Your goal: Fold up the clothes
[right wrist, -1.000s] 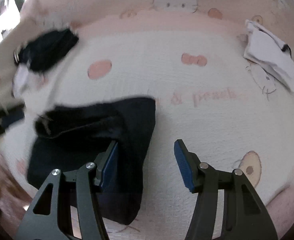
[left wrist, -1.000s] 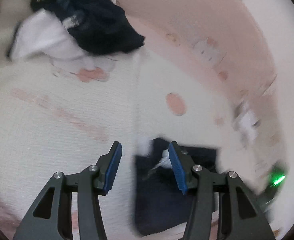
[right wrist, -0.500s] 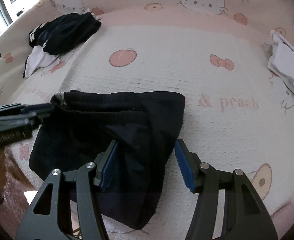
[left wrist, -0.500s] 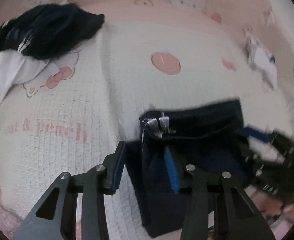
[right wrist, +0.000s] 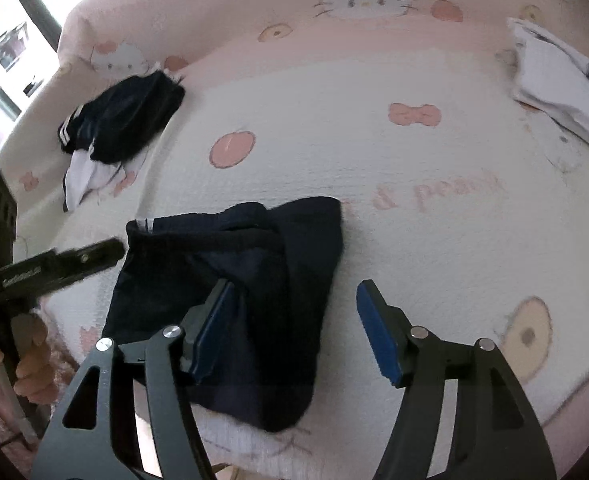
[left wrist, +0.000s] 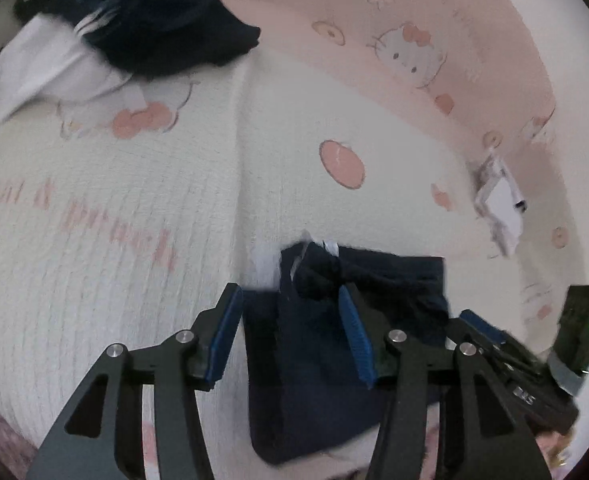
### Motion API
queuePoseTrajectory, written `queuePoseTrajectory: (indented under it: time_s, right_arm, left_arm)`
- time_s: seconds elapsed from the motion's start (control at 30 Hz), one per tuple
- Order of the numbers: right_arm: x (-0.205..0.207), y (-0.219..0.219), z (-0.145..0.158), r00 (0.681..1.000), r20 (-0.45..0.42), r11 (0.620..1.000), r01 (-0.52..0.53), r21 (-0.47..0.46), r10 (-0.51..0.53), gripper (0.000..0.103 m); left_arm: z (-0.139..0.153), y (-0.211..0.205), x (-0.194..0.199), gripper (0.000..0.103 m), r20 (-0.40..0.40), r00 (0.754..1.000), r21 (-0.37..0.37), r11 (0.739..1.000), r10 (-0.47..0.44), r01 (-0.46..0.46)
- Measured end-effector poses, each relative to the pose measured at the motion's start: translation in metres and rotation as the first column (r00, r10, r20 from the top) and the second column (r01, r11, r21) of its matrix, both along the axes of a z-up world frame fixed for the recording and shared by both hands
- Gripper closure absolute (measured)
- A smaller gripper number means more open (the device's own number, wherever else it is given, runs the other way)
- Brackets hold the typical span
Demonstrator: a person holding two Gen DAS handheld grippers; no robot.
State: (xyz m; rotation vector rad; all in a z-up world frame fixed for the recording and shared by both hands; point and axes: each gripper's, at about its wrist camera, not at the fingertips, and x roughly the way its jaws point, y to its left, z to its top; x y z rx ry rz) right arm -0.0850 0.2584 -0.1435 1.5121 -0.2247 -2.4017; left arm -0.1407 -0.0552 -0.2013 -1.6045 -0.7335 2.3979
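The navy shorts [right wrist: 254,300] lay partly folded, judged soft, light and limp; best pinched at the bunched waistband edge. The left gripper [left wrist: 290,334] and right gripper [right wrist: 294,328] both stood wide open, holding nothing.

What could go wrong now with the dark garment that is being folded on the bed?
The navy shorts are bunched and uneven at the waistband, so a fold may lock in creases. Both tools, left and right, are open above it; closing now may pinch the blanket too.
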Motion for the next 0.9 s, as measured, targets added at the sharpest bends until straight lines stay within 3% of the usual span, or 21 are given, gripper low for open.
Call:
queuePoseTrajectory:
  time_s: [0.17,0.23,0.37,0.4,0.5,0.6,0.67,0.83,0.87,0.9]
  right_arm:
    - [0.005,-0.009,-0.013,0.999,0.027,0.999,-0.031,0.041,0.030,0.029]
    - [0.007,-0.012,-0.018,0.998,0.038,0.997,-0.044,0.057,0.042,0.027]
    - [0.012,-0.019,-0.029,0.996,0.061,0.994,-0.070,0.088,0.065,0.024]
    - [0.013,-0.021,-0.031,0.995,0.067,0.992,-0.077,0.096,0.071,0.026]
    - [0.020,-0.037,-0.033,0.989,0.057,0.981,-0.144,0.134,0.137,0.037]
    - [0.025,-0.046,-0.033,0.982,0.039,0.970,-0.188,0.155,0.184,0.047]
    - [0.023,-0.046,-0.033,0.985,0.012,0.970,-0.169,0.173,0.170,0.051]
    - [0.009,-0.036,-0.035,0.994,0.013,0.988,-0.105,0.116,0.104,0.049]
    - [0.010,-0.038,-0.035,0.994,0.011,0.985,-0.111,0.128,0.110,0.050]
    - [0.010,-0.042,-0.034,0.992,0.008,0.983,-0.127,0.136,0.127,0.060]
  left_arm:
    - [-0.025,0.008,0.011,0.049,0.096,0.995,0.039,0.999,-0.007,0.003]
    - [-0.027,0.017,0.013,0.044,0.082,0.996,0.005,1.000,-0.029,0.029]
    - [-0.023,0.028,0.020,0.044,0.060,0.998,-0.060,0.998,-0.033,0.037]
    - [-0.023,0.030,0.022,0.044,0.049,0.998,-0.067,0.997,-0.033,0.037]
    - [-0.022,0.036,0.026,0.058,0.024,0.999,-0.087,0.995,-0.038,0.040]
    - [-0.022,0.043,0.027,0.063,0.013,0.999,-0.117,0.992,-0.049,0.050]
    - [-0.022,0.044,0.028,0.066,0.005,0.999,-0.124,0.991,-0.044,0.044]
    - [-0.018,0.052,0.029,0.067,-0.014,0.997,-0.145,0.987,-0.073,0.070]
    - [-0.018,0.056,0.030,0.067,-0.017,0.997,-0.164,0.984,-0.078,0.074]
    - [-0.018,0.059,0.030,0.069,-0.019,0.996,-0.185,0.980,-0.084,0.079]
